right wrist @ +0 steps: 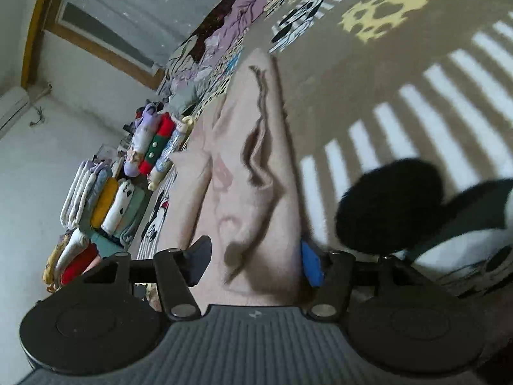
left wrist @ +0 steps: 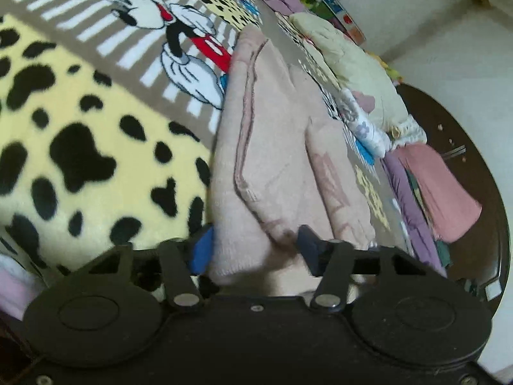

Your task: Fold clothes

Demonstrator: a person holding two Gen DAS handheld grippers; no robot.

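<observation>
A pale pink knitted garment [left wrist: 272,147] lies partly folded on a Mickey Mouse blanket [left wrist: 96,134]. It also shows in the right wrist view [right wrist: 243,173], with a darker trimmed edge running along it. My left gripper [left wrist: 255,252] has its jaws apart with a thick end of the pink garment between the fingers. My right gripper [right wrist: 255,256] also has its jaws apart around the other end of the garment. The cloth fills both gaps; whether the fingers press it is not clear.
Piles of clothes [left wrist: 416,166] lie along the blanket's edge by a dark round table [left wrist: 474,147]. Stacks of folded and rolled clothes [right wrist: 105,199] stand along the blanket's far side. A wall and window frame [right wrist: 96,41] lie beyond.
</observation>
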